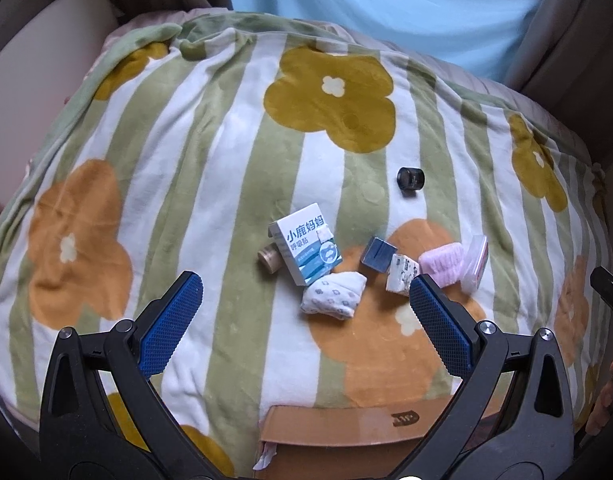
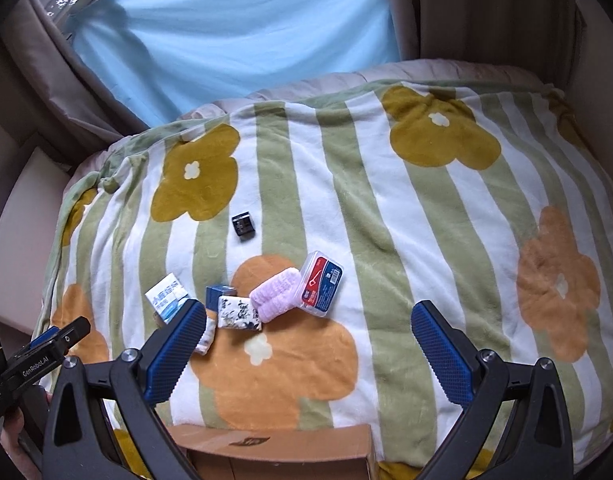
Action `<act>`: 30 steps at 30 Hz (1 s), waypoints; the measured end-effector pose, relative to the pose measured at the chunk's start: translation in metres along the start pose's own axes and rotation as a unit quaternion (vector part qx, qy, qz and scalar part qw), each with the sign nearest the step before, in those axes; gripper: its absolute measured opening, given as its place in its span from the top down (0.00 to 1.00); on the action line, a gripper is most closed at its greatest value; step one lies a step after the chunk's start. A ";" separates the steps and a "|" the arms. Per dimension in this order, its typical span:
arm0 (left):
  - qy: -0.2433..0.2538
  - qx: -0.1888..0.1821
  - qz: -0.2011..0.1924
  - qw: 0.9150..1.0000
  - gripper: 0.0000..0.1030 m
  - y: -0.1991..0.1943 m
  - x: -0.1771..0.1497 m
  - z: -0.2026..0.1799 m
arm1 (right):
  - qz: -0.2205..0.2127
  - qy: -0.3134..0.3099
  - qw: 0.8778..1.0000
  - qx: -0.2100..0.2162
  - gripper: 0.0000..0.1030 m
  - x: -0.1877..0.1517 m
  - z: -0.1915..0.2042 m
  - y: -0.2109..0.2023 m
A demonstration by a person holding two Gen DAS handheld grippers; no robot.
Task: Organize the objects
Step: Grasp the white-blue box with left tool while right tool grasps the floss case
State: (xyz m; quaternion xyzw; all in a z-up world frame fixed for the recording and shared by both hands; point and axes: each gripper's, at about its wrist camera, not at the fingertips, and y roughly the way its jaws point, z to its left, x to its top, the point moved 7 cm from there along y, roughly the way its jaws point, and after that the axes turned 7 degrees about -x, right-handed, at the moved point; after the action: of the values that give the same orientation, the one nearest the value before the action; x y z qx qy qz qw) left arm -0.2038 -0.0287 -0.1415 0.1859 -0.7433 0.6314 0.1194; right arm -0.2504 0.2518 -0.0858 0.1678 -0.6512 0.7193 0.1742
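Small items lie clustered on a flowered striped blanket (image 1: 210, 160). In the left wrist view: a white-blue box (image 1: 306, 248), a tan roll (image 1: 269, 259), a patterned white sock (image 1: 333, 293), a dark blue box (image 1: 379, 254), a tissue pack (image 1: 402, 274), a pink scrunchie (image 1: 442, 262), a clear floss-pick case (image 1: 476, 262) and a black cap (image 1: 410, 178) farther back. My left gripper (image 1: 306, 316) is open and empty, just short of the sock. My right gripper (image 2: 306, 340) is open and empty, near the tissue pack (image 2: 238, 313), scrunchie (image 2: 275, 294) and floss case (image 2: 321, 282).
A brown cardboard box (image 1: 346, 428) sits at the near edge below both grippers, and shows in the right wrist view (image 2: 274, 448). A light blue sheet (image 2: 234, 32) and beige curtains hang behind the bed. The left gripper's body (image 2: 38, 360) shows at the right wrist view's left edge.
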 end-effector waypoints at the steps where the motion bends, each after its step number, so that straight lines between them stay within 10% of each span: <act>1: -0.004 0.001 0.006 1.000 0.00 0.011 0.003 0.001 | 0.005 0.004 1.000 0.000 0.01 0.002 -0.003 0.010; 17: -0.050 0.067 0.081 0.993 0.00 0.169 0.014 0.018 | 0.099 0.080 0.992 0.023 0.01 -0.003 -0.025 0.156; 30: -0.062 0.149 0.077 0.984 0.01 0.211 0.008 0.025 | 0.126 0.121 0.983 0.060 0.04 -0.021 -0.022 0.208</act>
State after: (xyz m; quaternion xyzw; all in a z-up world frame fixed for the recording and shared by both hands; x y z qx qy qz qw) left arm -0.2995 -0.0263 -0.3310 0.1828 -0.6591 0.7295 -0.0053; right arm -0.3293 0.2537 -0.2801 0.0064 -0.5972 0.7880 0.1496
